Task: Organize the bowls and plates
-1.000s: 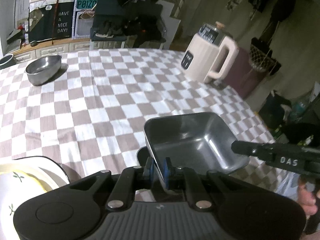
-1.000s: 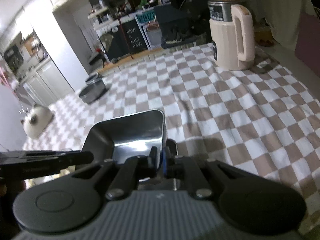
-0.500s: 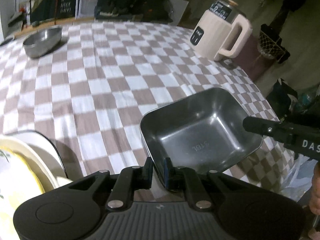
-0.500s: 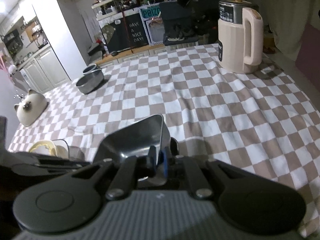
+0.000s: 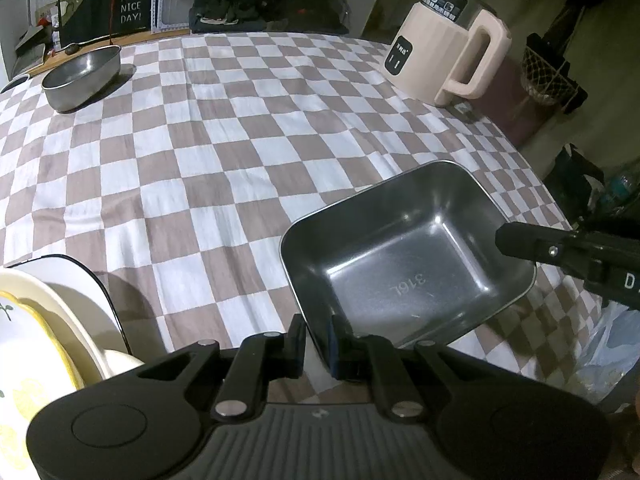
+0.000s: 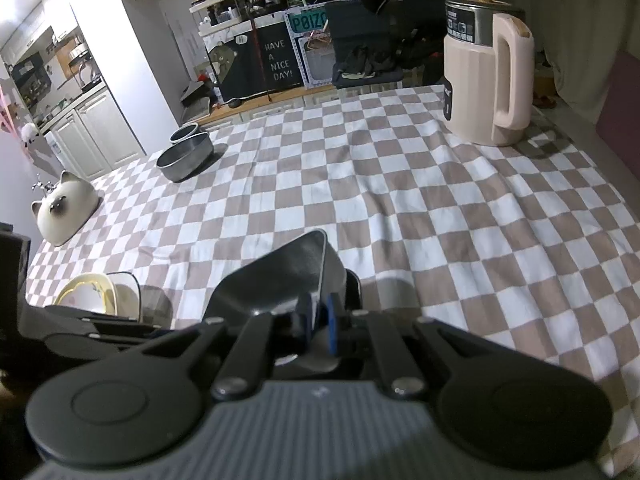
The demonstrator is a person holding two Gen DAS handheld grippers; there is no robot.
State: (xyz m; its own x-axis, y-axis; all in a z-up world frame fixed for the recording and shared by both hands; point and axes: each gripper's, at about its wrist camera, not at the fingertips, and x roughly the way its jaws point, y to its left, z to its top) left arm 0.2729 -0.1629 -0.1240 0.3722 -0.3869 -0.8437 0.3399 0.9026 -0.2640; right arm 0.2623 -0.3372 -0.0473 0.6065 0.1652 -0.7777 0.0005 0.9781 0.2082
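Observation:
A square steel dish (image 5: 404, 264) marked 316L is held tilted above the checked tablecloth (image 5: 224, 152). My left gripper (image 5: 316, 340) is shut on its near rim. My right gripper (image 6: 318, 320) is shut on its other rim, where the dish (image 6: 280, 280) shows edge-on. The right gripper's finger (image 5: 560, 246) shows at the dish's right side in the left wrist view. A stack of cream plates (image 5: 36, 344) stands at the near left, also in the right wrist view (image 6: 92, 294). A round steel bowl (image 5: 82, 76) sits at the far left, also in the right wrist view (image 6: 186, 158).
A pink electric kettle (image 5: 444, 56) stands at the far right of the table, also in the right wrist view (image 6: 486, 72). A cat-shaped ceramic pot (image 6: 64, 208) sits at the left edge. A second steel bowl (image 6: 184, 132) is behind the round one. Shelves and cabinets lie beyond.
Both grippers have lifted the square dish and tipped it, so its inside faces the left wrist camera more. The view has risen above the table.

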